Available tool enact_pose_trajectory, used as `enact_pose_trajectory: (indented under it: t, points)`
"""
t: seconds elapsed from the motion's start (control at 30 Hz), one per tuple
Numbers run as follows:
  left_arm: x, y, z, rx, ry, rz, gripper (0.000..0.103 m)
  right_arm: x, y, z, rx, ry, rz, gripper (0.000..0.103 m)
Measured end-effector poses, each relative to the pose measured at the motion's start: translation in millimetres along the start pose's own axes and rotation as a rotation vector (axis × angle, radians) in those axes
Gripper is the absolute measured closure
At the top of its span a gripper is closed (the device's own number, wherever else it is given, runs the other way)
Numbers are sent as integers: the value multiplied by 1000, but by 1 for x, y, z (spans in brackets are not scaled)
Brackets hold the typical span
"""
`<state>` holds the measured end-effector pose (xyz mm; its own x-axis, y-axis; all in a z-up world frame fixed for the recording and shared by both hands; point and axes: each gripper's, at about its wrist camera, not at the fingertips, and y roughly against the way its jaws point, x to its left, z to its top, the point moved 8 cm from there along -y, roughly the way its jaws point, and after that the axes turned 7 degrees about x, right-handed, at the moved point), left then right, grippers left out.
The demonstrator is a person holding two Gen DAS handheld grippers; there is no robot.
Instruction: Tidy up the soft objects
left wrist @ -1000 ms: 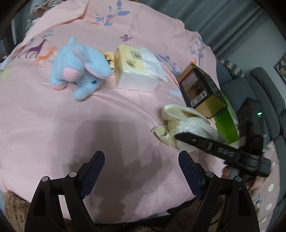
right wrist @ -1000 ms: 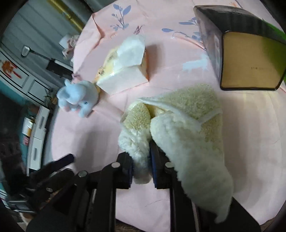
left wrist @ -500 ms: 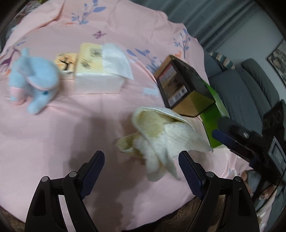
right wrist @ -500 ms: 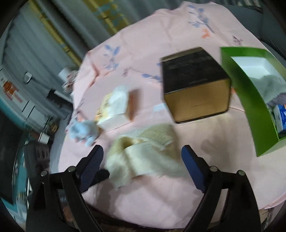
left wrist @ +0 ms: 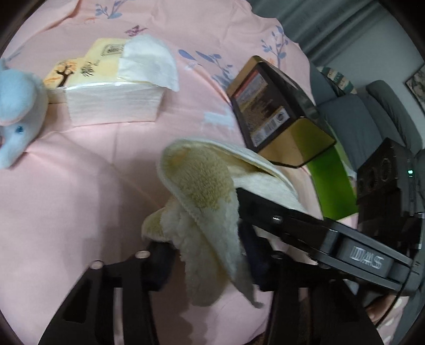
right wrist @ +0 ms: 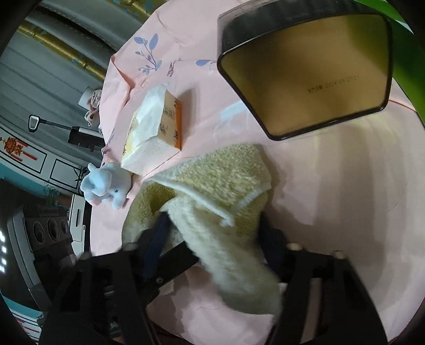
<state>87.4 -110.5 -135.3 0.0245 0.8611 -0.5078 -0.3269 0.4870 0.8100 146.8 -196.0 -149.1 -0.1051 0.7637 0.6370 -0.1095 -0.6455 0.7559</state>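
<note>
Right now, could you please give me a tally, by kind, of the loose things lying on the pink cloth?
Towels: 1, the cream fluffy towel
Plush toys: 1, the blue elephant
Tissue packs: 1, the yellow tissue pack
Boxes: 2, the black-and-gold box and the green box
Total: 5

A home living room was indicated: a grey sofa [left wrist: 372, 111], curtains [left wrist: 326, 24] and a pink floral tablecloth [left wrist: 79, 199] were seen.
</note>
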Motion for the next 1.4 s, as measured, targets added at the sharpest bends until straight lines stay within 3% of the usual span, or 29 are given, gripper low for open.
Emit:
enact_pose_trajectory:
  t: [0.03,0.13,0.57,0.9,1.1,1.4]
  points:
    - [-3,0,0,5,-6,-11,65,-2,-1,0,6,-16,15,62]
    - [-15,7,-2,-9,-48,-9,68,-1,6,-2,-14,-12,39,65]
    - [-74,54,7,-119,-195,-53,68,24,79,4,-198,37,102,63]
    - [-147,43,39,-133,-346,-109,68,-5,139,27,-356,-23,78,63]
    - [-203,39,70,-169,-439,-154,68,-29,196,53,-490,-54,54,63]
    - [-267,3,112,-165,-515,-215,68,-72,248,92,-609,-119,-21,63]
